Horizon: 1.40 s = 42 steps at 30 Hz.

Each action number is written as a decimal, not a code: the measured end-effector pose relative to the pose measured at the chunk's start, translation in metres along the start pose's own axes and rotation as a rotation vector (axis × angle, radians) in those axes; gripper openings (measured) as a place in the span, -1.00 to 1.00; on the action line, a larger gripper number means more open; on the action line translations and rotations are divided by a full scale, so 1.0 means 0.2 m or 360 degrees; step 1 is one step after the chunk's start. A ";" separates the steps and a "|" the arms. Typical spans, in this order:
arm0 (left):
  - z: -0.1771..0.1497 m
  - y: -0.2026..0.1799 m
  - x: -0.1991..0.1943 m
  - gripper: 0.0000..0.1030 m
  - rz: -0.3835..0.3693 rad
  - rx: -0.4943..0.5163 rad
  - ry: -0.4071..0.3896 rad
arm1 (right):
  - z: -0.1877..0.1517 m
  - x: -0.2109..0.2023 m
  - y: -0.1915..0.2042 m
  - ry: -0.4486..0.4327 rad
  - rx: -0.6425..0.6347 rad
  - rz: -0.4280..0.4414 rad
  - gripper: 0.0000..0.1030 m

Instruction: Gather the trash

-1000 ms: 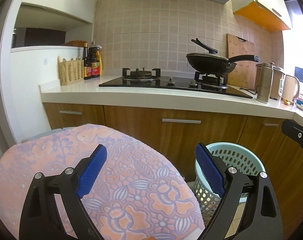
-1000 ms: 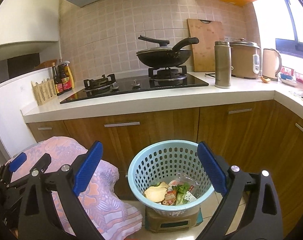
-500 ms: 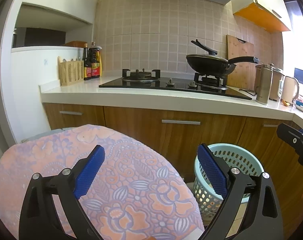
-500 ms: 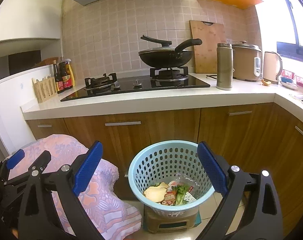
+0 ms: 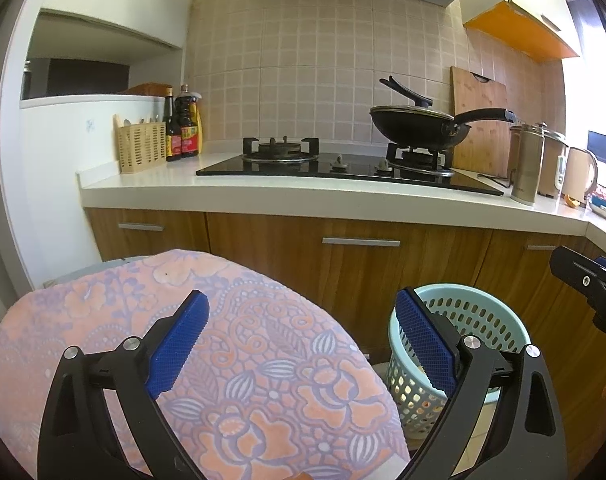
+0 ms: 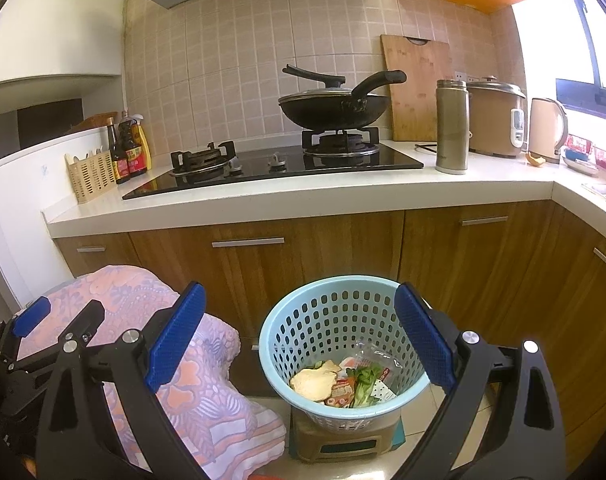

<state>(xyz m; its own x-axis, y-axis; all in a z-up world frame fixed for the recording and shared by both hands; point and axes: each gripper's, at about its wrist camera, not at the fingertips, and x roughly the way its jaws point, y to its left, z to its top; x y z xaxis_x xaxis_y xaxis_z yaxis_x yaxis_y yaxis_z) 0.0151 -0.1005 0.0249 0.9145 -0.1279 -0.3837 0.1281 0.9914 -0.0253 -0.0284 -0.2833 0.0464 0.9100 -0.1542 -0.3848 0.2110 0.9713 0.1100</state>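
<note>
A light blue perforated trash basket (image 6: 327, 312) stands on a small stool in front of the wooden cabinets. It holds food scraps and wrappers (image 6: 343, 384). My right gripper (image 6: 299, 344) is open and empty, above and in front of the basket. My left gripper (image 5: 303, 340) is open and empty over a pink floral cloth (image 5: 239, 360). The basket shows at lower right in the left wrist view (image 5: 483, 320). An orange peel (image 6: 537, 159) lies on the counter by the kettle.
The white counter (image 6: 303, 196) carries a black hob with a lidded wok (image 6: 335, 106), a steel flask (image 6: 452, 126), a rice cooker, a kettle (image 6: 547, 126), sauce bottles and a utensil basket. The cloth-covered mound (image 6: 207, 380) stands left of the basket.
Both grippers have risen and tilted slightly; the counter and basket sit a little lower in view. Both stay open and empty.
</note>
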 end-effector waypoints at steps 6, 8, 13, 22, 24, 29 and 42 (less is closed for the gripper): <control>0.00 0.00 0.00 0.82 -0.0001 0.0001 -0.0001 | 0.00 0.01 -0.01 0.0009 0.0007 0.0005 0.77; 0.00 0.01 0.00 0.82 0.0000 0.0002 -0.0001 | 0.00 0.01 -0.01 0.0011 0.0007 0.0005 0.77; 0.00 0.00 0.00 0.83 0.0002 0.0004 -0.0001 | 0.00 0.01 0.00 0.0009 0.0002 0.0005 0.77; 0.00 0.00 0.00 0.83 -0.0001 0.0005 -0.0001 | -0.01 0.01 -0.01 -0.0001 0.0017 0.0004 0.78; 0.00 0.00 0.00 0.83 0.0002 0.0007 -0.0003 | -0.01 0.01 -0.01 -0.0002 0.0020 0.0003 0.78; 0.00 0.01 0.00 0.83 0.0001 0.0009 -0.0004 | -0.02 0.01 -0.01 0.0004 0.0021 0.0009 0.78; -0.01 0.02 0.00 0.83 0.0000 0.0012 -0.0005 | -0.02 0.02 0.00 0.0015 0.0014 0.0016 0.79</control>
<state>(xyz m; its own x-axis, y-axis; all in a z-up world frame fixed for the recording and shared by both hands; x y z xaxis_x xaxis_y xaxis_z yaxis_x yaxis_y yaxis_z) 0.0148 -0.0969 0.0232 0.9158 -0.1283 -0.3807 0.1312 0.9912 -0.0185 -0.0266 -0.2830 0.0422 0.9087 -0.1428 -0.3923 0.2053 0.9711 0.1220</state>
